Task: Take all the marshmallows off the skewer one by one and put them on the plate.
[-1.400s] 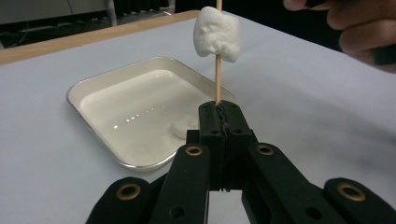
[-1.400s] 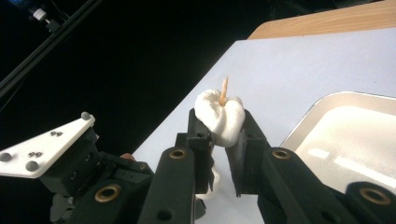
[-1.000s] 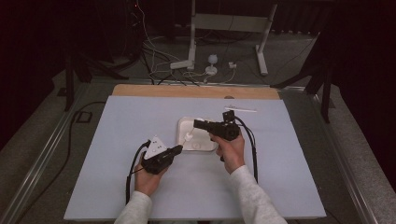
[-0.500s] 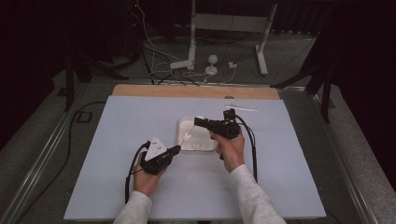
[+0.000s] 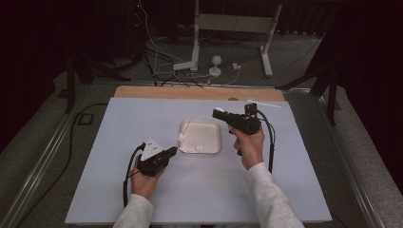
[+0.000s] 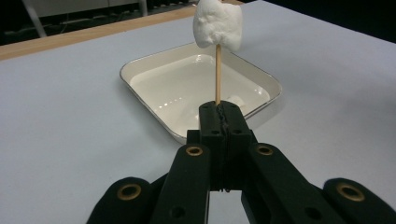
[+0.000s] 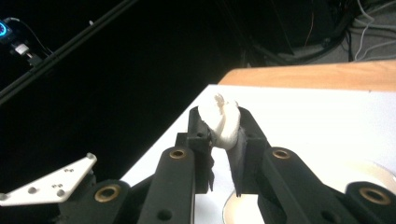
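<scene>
1. A person sits at a pale blue-grey table (image 5: 142, 118) with a wooden strip along its far edge, a black two-jaw gripper in each hand.
2. A shallow white square tray with rounded corners (image 5: 211, 128) rests near the middle of the table, between the two hands.
3. The left gripper (image 5: 172, 151) sits low, just beside the tray's near left corner. Its jaws are closed on the lower end of a thin wooden skewer (image 6: 217, 74).
4. The skewer stands roughly upright from the jaws and carries a white, lumpy marshmallow (image 6: 217, 23) on its top end, above the tray's edge.
5. A small white piece (image 6: 238, 100) lies inside the tray near that corner; what it is cannot be told.
6. The right gripper (image 5: 219, 113) is held above the tray's far right corner, pointing left. Its jaws pinch a second soft white marshmallow (image 7: 222, 122), which is squeezed between them.
</scene>
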The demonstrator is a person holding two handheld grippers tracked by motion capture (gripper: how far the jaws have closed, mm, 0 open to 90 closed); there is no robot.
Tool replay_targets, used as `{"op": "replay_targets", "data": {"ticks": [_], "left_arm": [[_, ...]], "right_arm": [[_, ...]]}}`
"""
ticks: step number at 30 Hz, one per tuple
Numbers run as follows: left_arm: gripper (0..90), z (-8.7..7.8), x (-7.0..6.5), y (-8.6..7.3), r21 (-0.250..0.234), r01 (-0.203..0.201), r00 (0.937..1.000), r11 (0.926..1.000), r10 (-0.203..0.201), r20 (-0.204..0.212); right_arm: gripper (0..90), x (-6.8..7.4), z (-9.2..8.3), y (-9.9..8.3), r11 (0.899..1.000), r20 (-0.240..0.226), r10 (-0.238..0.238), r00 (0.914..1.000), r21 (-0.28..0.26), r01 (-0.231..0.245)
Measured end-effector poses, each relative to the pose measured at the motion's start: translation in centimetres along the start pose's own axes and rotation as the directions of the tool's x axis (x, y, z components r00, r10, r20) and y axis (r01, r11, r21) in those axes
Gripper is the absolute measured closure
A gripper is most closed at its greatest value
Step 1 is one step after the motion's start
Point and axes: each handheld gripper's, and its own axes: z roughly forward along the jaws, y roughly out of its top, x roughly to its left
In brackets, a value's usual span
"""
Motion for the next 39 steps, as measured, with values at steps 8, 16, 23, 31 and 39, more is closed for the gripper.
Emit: {"op": "replay_targets", "data": {"ticks": [8, 16, 23, 31, 39], "left_arm": [[90.0, -0.2, 0.2, 0.2, -0.011, 0.018, 0.9998, 0.9998, -0.018, 0.009], [90.0, -0.3, 0.0, 0.6, -0.024, 0.042, 0.9984, 0.9988, -0.041, 0.038], [90.0, -0.1, -0.1, 0.6, -0.017, 0.052, 0.9978, 0.9985, -0.051, 0.043], [90.0, 0.0, 0.0, 0.6, -0.011, 0.055, 0.9977, 0.9984, -0.054, 0.039], [90.0, 0.2, 0.0, 0.6, -0.007, 0.060, 0.9974, 0.9982, -0.059, 0.040]], "right_arm": [[79.1, -1.2, 1.6, -1.9, 0.998, 0.026, -0.004, 0.9997, 0.063, 0.002], [77.1, -1.2, 3.4, -3.2, 0.982, 0.100, -0.084, 0.9915, 0.176, 0.065], [73.2, -2.0, 5.1, -4.6, 0.964, 0.143, -0.102, 0.9845, 0.259, 0.063], [53.9, -2.9, 6.0, -5.2, 0.957, 0.193, -0.084, 0.9777, 0.288, 0.025], [34.6, -3.1, 5.8, -5.1, 0.963, 0.185, -0.067, 0.9805, 0.271, 0.015]]}}
